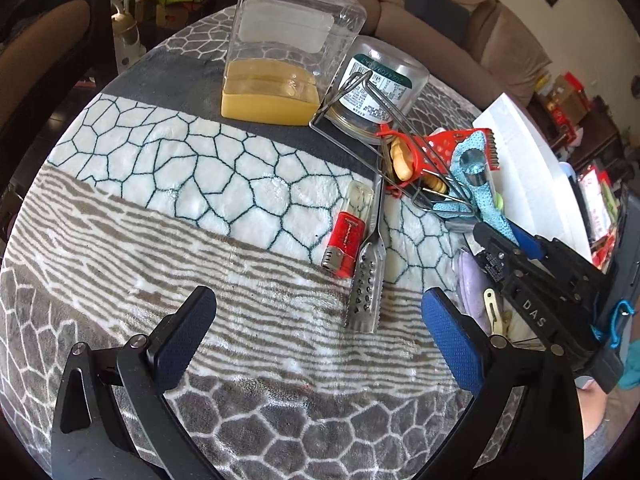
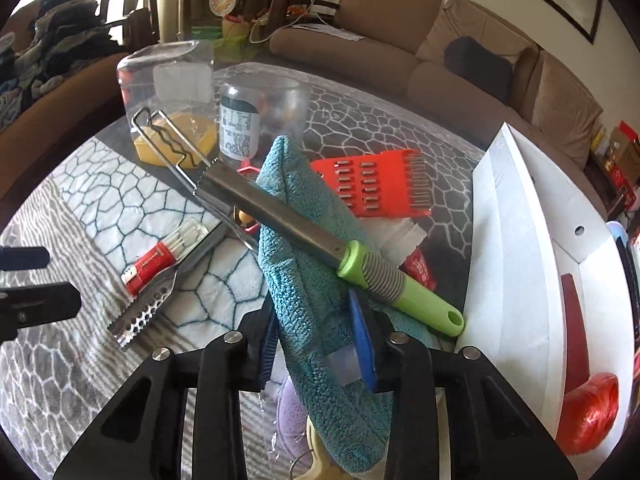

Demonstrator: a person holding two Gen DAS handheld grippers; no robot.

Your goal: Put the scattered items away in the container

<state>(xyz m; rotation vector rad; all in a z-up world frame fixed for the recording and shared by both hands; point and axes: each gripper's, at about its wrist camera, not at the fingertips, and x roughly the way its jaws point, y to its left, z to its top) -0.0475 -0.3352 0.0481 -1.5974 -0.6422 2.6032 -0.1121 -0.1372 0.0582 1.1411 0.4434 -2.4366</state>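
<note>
**Right fingers clamped on the cloth, left fingers spread and empty**

Your worktop is covered by a patterned fleece blanket, with the white box at its right edge, which I judge to be the container. Most of the clutter lies heaped just beside that box.

Start with the teal cloth, the largest loose thing. Your right gripper has its fingers pinched on the near end of it, cloth bunched between the blue pads. It is soft and light and will sag and drag whatever rests on it. The green-handled peeler lies across it, so expect that to slide or roll off when you lift; a slow lift would probably keep it from clattering.

The red grater is stiff plastic with sharp teeth; take it by its edges. The flat metal scraper is thin, hard and slippery, lying flat on the blanket, so grip it across its narrow handle. The red lighter just beside it is small, rigid and smooth; take it across its body.

Your left gripper hovers over the blanket near the scraper, fingers wide apart, holding nothing.
</note>
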